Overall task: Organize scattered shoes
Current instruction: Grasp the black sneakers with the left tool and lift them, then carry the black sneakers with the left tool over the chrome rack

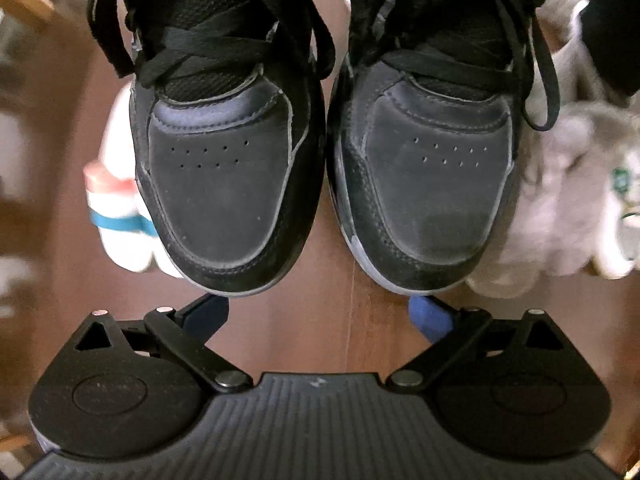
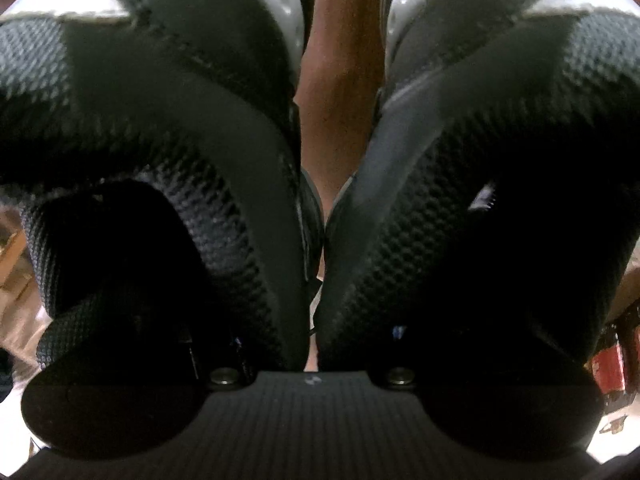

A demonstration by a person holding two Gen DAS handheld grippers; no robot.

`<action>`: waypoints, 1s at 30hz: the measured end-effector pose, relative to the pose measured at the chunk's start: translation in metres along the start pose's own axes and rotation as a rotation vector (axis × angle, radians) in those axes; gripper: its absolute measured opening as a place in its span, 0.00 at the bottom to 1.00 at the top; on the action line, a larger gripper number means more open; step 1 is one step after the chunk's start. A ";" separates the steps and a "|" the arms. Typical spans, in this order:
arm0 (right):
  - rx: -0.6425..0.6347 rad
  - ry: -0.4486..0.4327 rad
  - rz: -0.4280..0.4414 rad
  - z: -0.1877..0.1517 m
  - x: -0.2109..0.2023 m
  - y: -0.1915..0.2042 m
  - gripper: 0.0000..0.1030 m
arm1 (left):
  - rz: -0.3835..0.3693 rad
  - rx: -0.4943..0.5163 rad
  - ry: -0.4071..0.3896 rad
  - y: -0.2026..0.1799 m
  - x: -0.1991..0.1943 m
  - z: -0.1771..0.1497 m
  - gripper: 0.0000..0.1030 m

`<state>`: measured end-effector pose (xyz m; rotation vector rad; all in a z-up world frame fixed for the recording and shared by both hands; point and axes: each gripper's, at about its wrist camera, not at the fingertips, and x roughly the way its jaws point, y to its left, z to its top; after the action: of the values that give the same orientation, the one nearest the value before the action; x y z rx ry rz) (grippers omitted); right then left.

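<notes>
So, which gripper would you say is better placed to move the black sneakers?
Probably the right gripper: pressed against the black sneakers at the heels, fingers hidden. The left gripper is open, short of the toes.

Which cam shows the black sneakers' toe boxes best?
Left wrist. Both toe boxes, one and the other, sit side by side in focus, with perforations, stitching and laces visible. The right wrist view is pressed up against the pair: only dark mesh and grey panels show, blurred, no toe boxes.
</notes>
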<state>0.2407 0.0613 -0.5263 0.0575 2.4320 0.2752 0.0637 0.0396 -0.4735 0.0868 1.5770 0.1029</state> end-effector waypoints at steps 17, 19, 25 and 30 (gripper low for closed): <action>-0.013 -0.269 0.286 -0.305 -0.384 -0.112 0.55 | 0.198 0.254 -0.296 -0.087 -0.400 0.141 0.93; 0.034 -0.361 0.341 -0.347 -0.416 -0.144 0.55 | 0.191 0.322 -0.356 -0.100 -0.423 0.149 0.93; 0.166 -0.565 0.471 -0.448 -0.489 -0.248 0.54 | 0.161 0.607 -0.589 -0.183 -0.517 0.184 0.90; 0.295 -0.716 0.554 -0.537 -0.573 -0.387 0.54 | 0.118 0.724 -0.681 -0.276 -0.574 0.237 0.90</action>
<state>0.3487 -0.4792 0.1537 0.8218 1.6795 0.1028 0.3088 -0.3014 0.0613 0.7069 0.8616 -0.3781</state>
